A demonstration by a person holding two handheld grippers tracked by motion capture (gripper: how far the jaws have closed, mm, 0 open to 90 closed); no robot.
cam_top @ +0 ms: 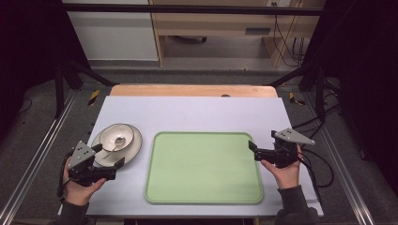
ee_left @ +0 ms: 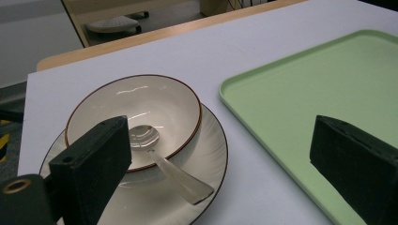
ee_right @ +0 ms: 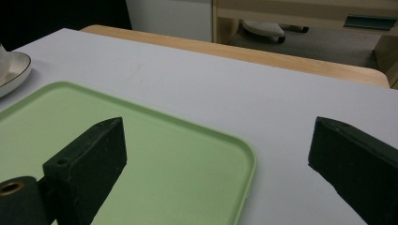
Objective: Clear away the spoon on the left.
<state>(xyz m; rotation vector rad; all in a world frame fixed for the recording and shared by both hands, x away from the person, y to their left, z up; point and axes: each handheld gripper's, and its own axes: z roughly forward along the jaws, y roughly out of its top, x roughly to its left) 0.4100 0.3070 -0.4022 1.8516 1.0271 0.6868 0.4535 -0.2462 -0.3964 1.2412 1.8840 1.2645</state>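
Tray (cam_top: 204, 168) was pale green, plain, no pattern. Bowl (ee_left: 133, 119) was cream-white inside with thin reddish-brown rim line. Plate (ee_left: 209, 154) under it was cream-white, faint radiating ridges, thin dark edge line. Spoon (ee_left: 162, 161) was shiny silver metal. Table cover (cam_top: 197, 115) was plain pale lavender-grey; table edge (cam_top: 192, 90) beyond it light wood tone. Left gripper (cam_top: 109, 164) and right gripper (cam_top: 253, 149) were black, jaw pads matte black, each with grey three-cornered plate on top. Cables black. Floor grey.
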